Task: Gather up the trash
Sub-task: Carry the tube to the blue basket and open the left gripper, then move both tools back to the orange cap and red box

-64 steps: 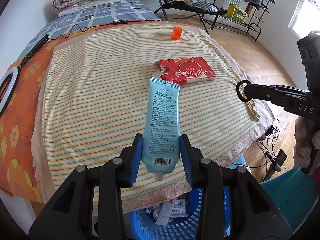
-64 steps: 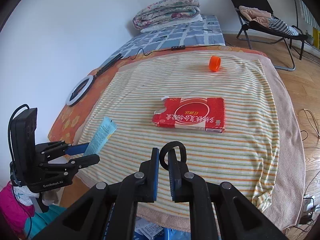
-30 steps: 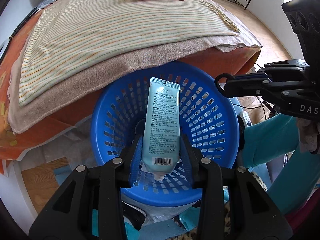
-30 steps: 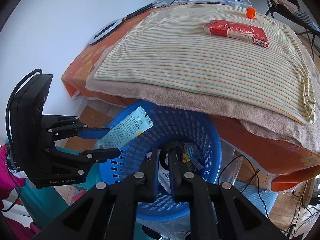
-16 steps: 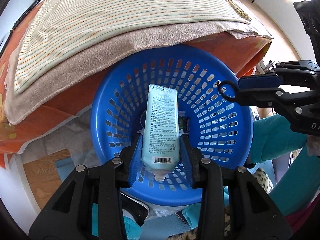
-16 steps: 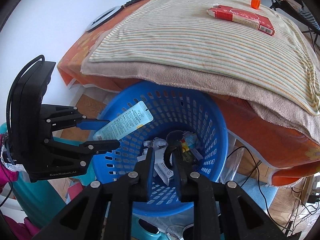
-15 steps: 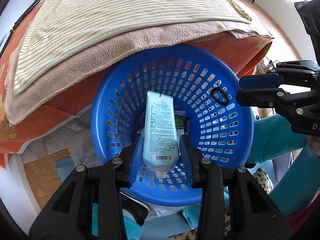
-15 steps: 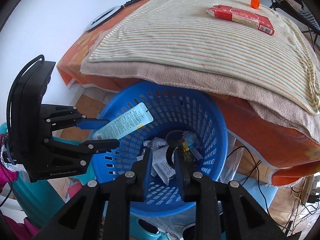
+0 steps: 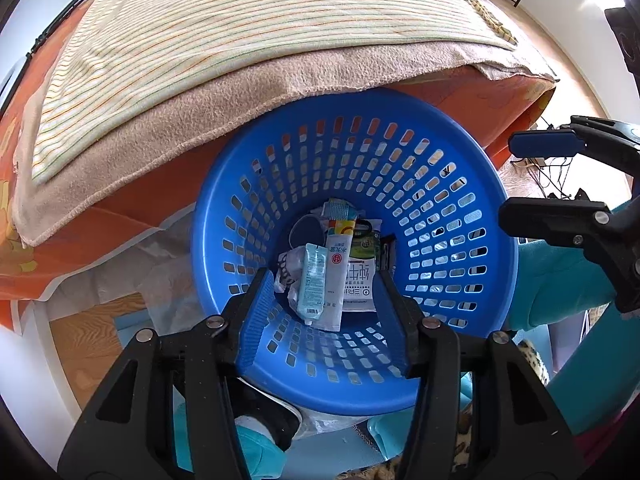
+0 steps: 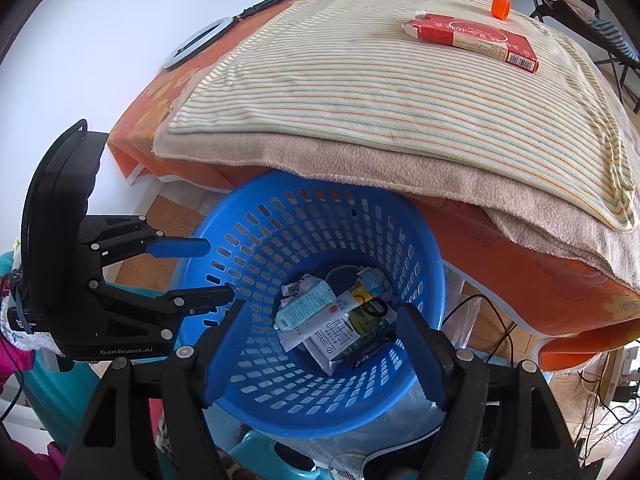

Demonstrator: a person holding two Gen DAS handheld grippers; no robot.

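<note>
Left claw [image 9: 326,300]: your jaws stand wide apart and empty over the near rim of the blue basket [image 9: 472,160]. Half a second ago they were clamped on the pale blue tube [image 9: 313,284]; it now lies loose on the heap at the basket bottom, cap end toward you. In the right view the same tube [image 10: 306,306] rests across the wrappers, clear of both claws.

Basket middle: a white and green carton [image 10: 340,330] and crumpled packets under the tube. The black ring [image 10: 375,307] sits on top of them, just right of the tube.

Right claw [image 10: 322,350]: released as well, jaws spread, nothing between them. A second ago it pinched that ring; the ring is now down in the basket.

Meaning: both drops are done, two items banked, both your claws free for another trip.

Far right, up on the striped blanket [image 10: 360,80] over the bed: the red box [image 10: 472,40] with its torn end lies flat, and the orange cap [image 10: 501,7] sits just beyond it. Neither is touched yet. Judging by position, these look like your next pickups; the box is nearer. The cap is small and may roll on the soft cloth.
</note>
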